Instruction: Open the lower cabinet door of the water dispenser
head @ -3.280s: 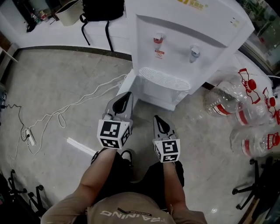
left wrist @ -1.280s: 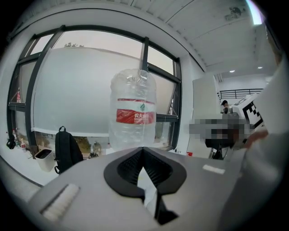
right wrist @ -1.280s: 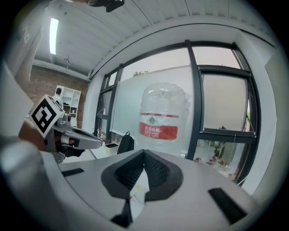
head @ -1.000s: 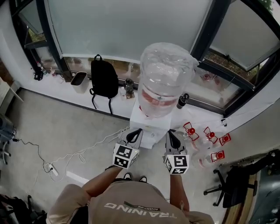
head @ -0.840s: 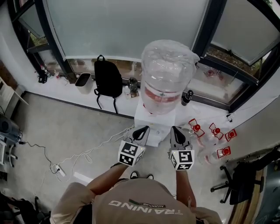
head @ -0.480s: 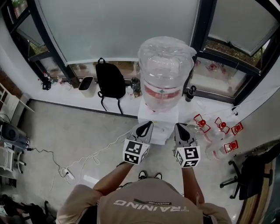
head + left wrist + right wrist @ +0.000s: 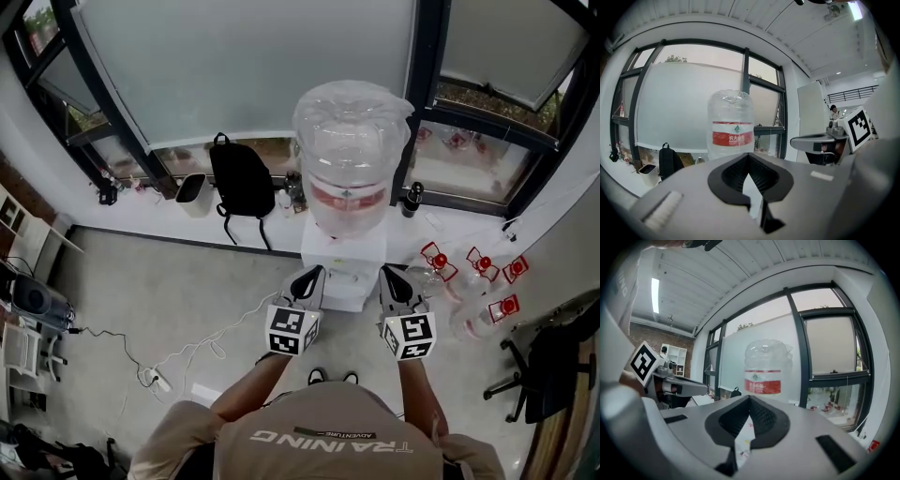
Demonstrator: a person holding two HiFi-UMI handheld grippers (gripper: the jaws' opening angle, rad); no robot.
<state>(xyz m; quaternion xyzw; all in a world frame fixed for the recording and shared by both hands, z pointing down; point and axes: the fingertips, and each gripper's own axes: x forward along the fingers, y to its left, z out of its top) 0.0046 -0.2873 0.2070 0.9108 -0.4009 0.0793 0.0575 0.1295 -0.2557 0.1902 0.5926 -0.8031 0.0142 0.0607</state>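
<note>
**Dispenser** [image 7: 344, 255]: white floor unit standing against the window wall, directly ahead of the person. A large clear bottle [image 7: 350, 155] is seated on top; its water level cannot be read.

**Door** (task item): on the dispenser's lower front. It is out of sight, since the head view looks down over the top and both gripper views aim at bottle height.

**Left gripper** [image 7: 307, 278]: held about level just short of the dispenser's front, left of centre. The jaws are closed together with nothing between them.

**Right gripper** [image 7: 392, 278]: held the same way, right of centre. Jaws closed, empty.

**Around the dispenser:** backpack [image 7: 239, 178] and bin [image 7: 193, 193] to its left by the window, empty bottles [image 7: 473, 281] to its right, and a cable [image 7: 202, 342] trailing from it across the floor.

**Handling (judged):**
- The door is probably a thin, stiff plastic panel, light and smooth, held by a weak catch.
- Take it at the free edge or a recessed pull, with the jaws opened first.
- Pull gently, because the bottle may make the unit top-heavy.
- Both grippers must drop well below their present height.
</note>
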